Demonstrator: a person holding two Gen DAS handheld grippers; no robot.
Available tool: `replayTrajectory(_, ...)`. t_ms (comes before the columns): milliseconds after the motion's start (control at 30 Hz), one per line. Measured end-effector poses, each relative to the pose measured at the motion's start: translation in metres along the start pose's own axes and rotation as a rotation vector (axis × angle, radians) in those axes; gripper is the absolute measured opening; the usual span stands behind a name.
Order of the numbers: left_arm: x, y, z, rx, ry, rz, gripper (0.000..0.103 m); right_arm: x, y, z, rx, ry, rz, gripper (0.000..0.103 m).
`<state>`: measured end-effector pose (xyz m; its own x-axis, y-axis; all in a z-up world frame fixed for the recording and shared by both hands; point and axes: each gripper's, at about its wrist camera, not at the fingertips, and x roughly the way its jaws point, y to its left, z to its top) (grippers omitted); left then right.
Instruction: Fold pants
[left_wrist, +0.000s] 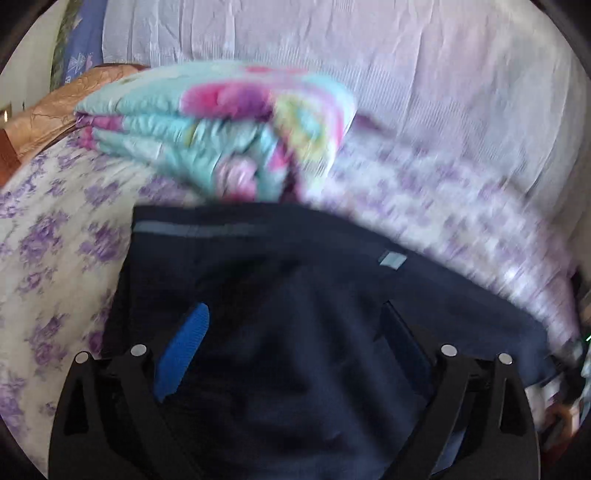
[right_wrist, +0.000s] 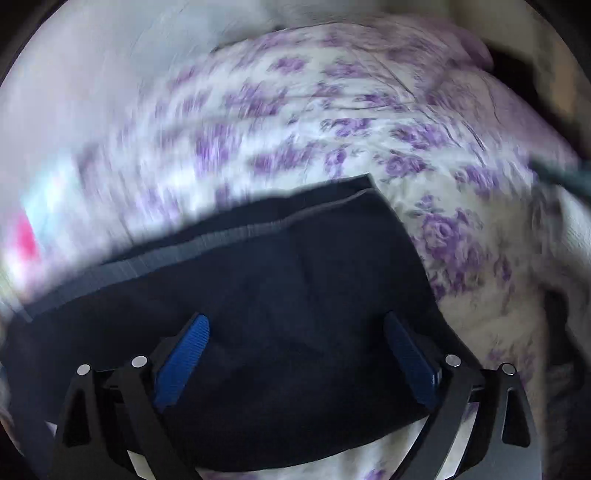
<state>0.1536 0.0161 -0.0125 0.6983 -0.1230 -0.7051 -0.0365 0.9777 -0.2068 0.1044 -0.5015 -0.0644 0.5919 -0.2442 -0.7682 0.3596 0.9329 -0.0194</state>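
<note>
One pair of dark navy pants (left_wrist: 295, 295) lies folded flat on the bed (left_wrist: 55, 240), near one folded quilt (left_wrist: 207, 125). Left tool (left_wrist: 295, 321): jaws spread wide, nothing gripped, above the pants. Right tool (right_wrist: 295, 332): jaws likewise wide, empty, over the pants' hem corner.

Dark navy pants (left_wrist: 295, 314), folded flat, grey-trimmed edge, on floral bedsheet (left_wrist: 55, 240)

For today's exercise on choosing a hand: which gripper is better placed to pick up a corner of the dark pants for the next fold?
Probably the right gripper: its open jaws hang over the pants with a free corner just ahead. The left gripper, also open, faces mid-fabric with no corner close.
</note>
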Motion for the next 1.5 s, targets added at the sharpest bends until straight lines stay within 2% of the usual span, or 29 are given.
replayTrajectory(67,0.004,0.008,-0.015,0.099,0.045,0.083,0.091,-0.021,0.008,-0.002,-0.068,-0.066,-0.123,0.096)
replayTrajectory(100,0.000,0.013,-0.020,0.119,0.037,0.111,0.091,-0.036,0.008,-0.006,-0.091,-0.121,-0.206,0.096)
replayTrajectory(133,-0.009,0.020,-0.022,0.114,0.021,0.155,0.094,-0.049,0.007,-0.010,-0.102,-0.177,-0.273,0.096)
replayTrajectory(167,-0.020,0.034,-0.026,0.080,0.002,0.143,0.095,-0.072,0.007,-0.021,-0.097,-0.245,-0.280,0.096)
replayTrajectory(200,-0.030,0.047,-0.029,0.030,0.000,0.086,0.095,-0.081,0.003,-0.025,-0.081,-0.270,-0.246,0.097)
replayTrajectory(233,-0.039,0.065,-0.032,-0.053,0.001,0.013,0.095,-0.098,-0.001,-0.036,-0.043,-0.300,-0.176,0.099)
replayTrajectory(267,-0.046,0.075,-0.035,-0.099,-0.006,-0.019,0.095,-0.115,-0.004,-0.050,0.015,-0.335,-0.082,0.099)
replayTrajectory(333,-0.060,0.092,-0.039,-0.162,-0.035,-0.044,0.094,-0.141,-0.007,-0.082,0.118,-0.379,0.134,0.099)
replayTrajectory(367,-0.070,0.100,-0.044,-0.179,-0.059,-0.053,0.094,-0.144,-0.003,-0.088,0.148,-0.365,0.222,0.099)
replayTrajectory(467,-0.092,0.100,-0.061,-0.199,-0.118,-0.068,0.094,-0.151,0.014,-0.112,0.206,-0.309,0.371,0.099)
replayTrajectory(533,-0.104,0.085,-0.075,-0.182,-0.147,-0.105,0.094,-0.158,0.029,-0.123,0.219,-0.308,0.386,0.099)
replayTrajectory(633,-0.120,0.042,-0.095,-0.073,-0.187,-0.153,0.098,-0.171,0.054,-0.129,0.169,-0.326,0.371,0.099)
replayTrajectory(733,-0.126,-0.012,-0.112,0.102,-0.227,-0.110,0.098,-0.193,0.084,-0.140,0.084,-0.388,0.325,0.099)
replayTrajectory(833,-0.117,-0.033,-0.119,0.177,-0.209,-0.035,0.098,-0.197,0.091,-0.145,0.028,-0.408,0.301,0.099)
replayTrajectory(933,-0.115,-0.021,-0.115,0.199,-0.206,0.003,0.098,-0.188,0.086,-0.143,0.027,-0.366,0.289,0.099)
replayTrajectory(1000,-0.113,0.013,-0.110,0.114,-0.166,0.009,0.098,-0.175,0.078,-0.143,0.066,-0.304,0.339,0.099)
replayTrajectory(1067,-0.107,0.052,-0.110,-0.002,-0.091,-0.061,0.098,-0.160,0.072,-0.144,0.114,-0.221,0.382,0.099)
replayTrajectory(1100,-0.109,0.072,-0.112,-0.065,-0.078,-0.134,0.098,-0.153,0.072,-0.143,0.128,-0.187,0.385,0.099)
replayTrajectory(1133,-0.115,0.094,-0.116,-0.130,-0.090,-0.252,0.098,-0.145,0.073,-0.143,0.135,-0.148,0.380,0.100)
replayTrajectory(1200,-0.125,0.117,-0.124,-0.158,-0.098,-0.305,0.098,-0.129,0.080,-0.142,0.129,-0.053,0.357,0.099)
replayTrajectory(1233,-0.129,0.127,-0.130,-0.164,-0.092,-0.320,0.098,-0.126,0.083,-0.142,0.117,-0.033,0.343,0.100)
replayTrajectory(1267,-0.133,0.133,-0.135,-0.177,-0.093,-0.335,0.098,-0.126,0.088,-0.143,0.106,-0.035,0.332,0.100)
replayTrajectory(1333,-0.138,0.150,-0.149,-0.273,-0.063,-0.289,0.098,-0.128,0.093,-0.145,0.083,-0.046,0.331,0.100)
replayTrajectory(1367,-0.137,0.154,-0.152,-0.296,-0.044,-0.319,0.098,-0.127,0.096,-0.146,0.071,-0.044,0.327,0.100)
replayTrajectory(1433,-0.140,0.159,-0.154,-0.298,-0.032,-0.381,0.098,-0.127,0.098,-0.145,0.062,-0.036,0.317,0.100)
replayTrajectory(1500,-0.136,0.156,-0.154,-0.294,-0.010,-0.358,0.098,-0.128,0.098,-0.145,0.062,-0.036,0.316,0.100)
